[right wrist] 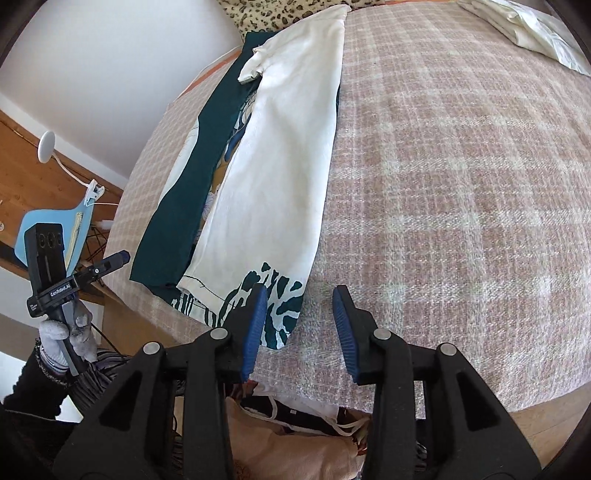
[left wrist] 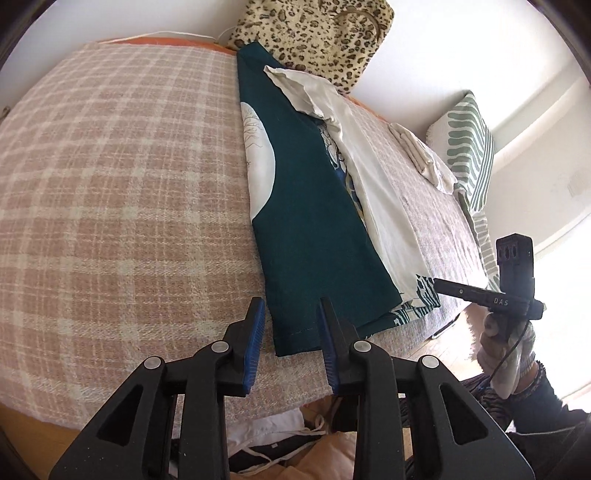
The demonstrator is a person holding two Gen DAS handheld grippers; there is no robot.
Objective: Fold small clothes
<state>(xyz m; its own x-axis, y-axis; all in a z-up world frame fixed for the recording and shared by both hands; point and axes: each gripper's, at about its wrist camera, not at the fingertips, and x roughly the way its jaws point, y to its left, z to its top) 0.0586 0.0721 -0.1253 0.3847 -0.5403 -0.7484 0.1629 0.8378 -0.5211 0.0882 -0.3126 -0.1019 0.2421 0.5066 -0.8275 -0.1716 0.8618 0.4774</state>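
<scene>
A dark green garment point(left wrist: 306, 221) with a white inside lies lengthwise on the plaid blanket point(left wrist: 110, 184), its sides folded in so a white panel point(left wrist: 384, 206) overlaps the green one. My left gripper point(left wrist: 291, 332) is open over the near green hem, empty. In the right wrist view the same garment shows its white panel point(right wrist: 280, 158) and green panel point(right wrist: 184, 206). My right gripper point(right wrist: 299, 321) is open and empty beside the patterned hem corner point(right wrist: 280, 306). Each gripper shows in the other's view: the right one point(left wrist: 513, 291), the left one point(right wrist: 55, 280).
A leopard-print pillow point(left wrist: 317, 33) lies at the head. Folded cream clothes point(left wrist: 424, 155) and a green striped pillow point(left wrist: 469, 144) lie at the far right. A pile of loose clothes point(right wrist: 295, 435) lies below the bed's near edge. A wooden desk with a blue chair point(right wrist: 55, 229) stands at left.
</scene>
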